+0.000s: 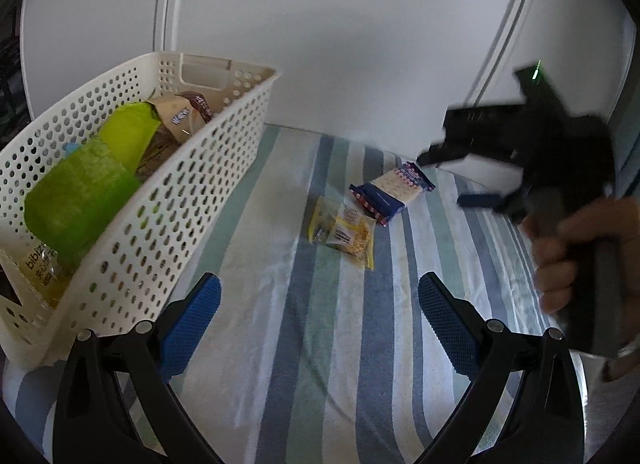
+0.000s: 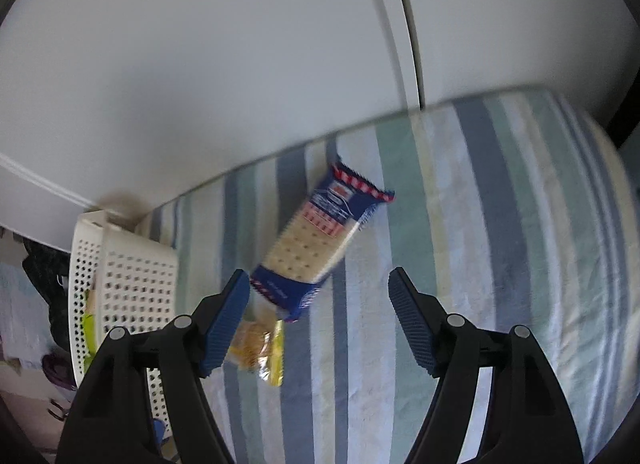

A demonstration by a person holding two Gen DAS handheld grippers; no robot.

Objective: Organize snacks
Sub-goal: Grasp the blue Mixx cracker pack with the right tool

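Note:
A blue cracker packet (image 1: pixel 392 189) (image 2: pixel 320 238) lies on the striped cloth near the wall. Beside it rests a yellow snack packet (image 1: pixel 345 234) (image 2: pixel 260 348). A white perforated basket (image 1: pixel 132 224) (image 2: pixel 128 284) on the left holds a green bag (image 1: pixel 86 188), a brown packet (image 1: pixel 180 116) and other snacks. My left gripper (image 1: pixel 319 320) is open over the cloth, short of both packets, empty. My right gripper (image 2: pixel 319 318) (image 1: pixel 460 178) is open, hovering just above the cracker packet's near end, motion-blurred in the left wrist view.
A white cabinet or wall (image 1: pixel 340 44) stands right behind the cloth. A person's hand (image 1: pixel 568 256) grips the right tool at the right edge. Striped cloth (image 2: pixel 500 244) stretches bare to the right. Dark clutter (image 2: pixel 44 276) lies beyond the basket.

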